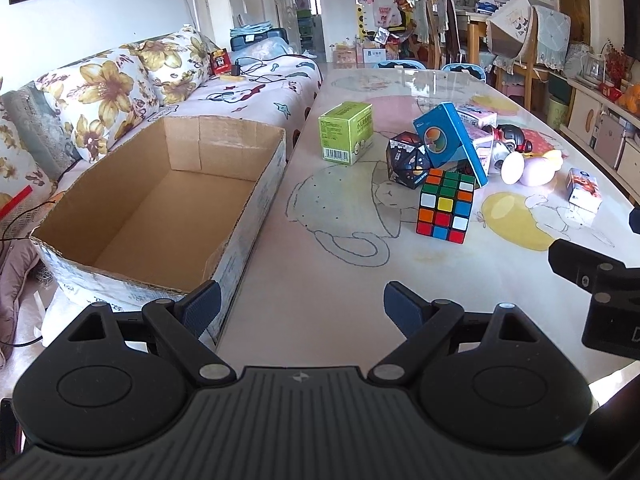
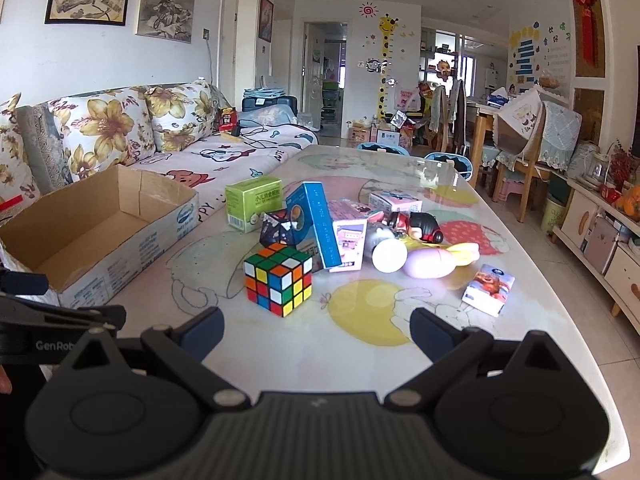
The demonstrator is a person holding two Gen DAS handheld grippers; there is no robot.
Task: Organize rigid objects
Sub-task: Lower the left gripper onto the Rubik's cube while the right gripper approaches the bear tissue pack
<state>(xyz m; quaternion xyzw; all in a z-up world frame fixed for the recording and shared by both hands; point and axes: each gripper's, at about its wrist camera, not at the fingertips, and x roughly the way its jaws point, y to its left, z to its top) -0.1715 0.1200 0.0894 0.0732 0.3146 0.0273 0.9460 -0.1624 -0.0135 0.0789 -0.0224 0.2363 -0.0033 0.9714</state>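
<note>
Both sets of jaws stand wide apart and hold nothing. The right gripper (image 2: pixel 316 330) hovers low over the table (image 2: pixel 360 360), and the puzzle cube (image 2: pixel 278 280) sits just ahead of it, a little left of centre between the fingers. From the left gripper (image 1: pixel 302 306) the same cube (image 1: pixel 446 206) lies farther off and to the right, so the right hand looks nearer. The cardboard box (image 1: pixel 160 200) sits empty at the table's left edge, beside the left gripper. Small cartons and toys crowd behind the cube.
</note>
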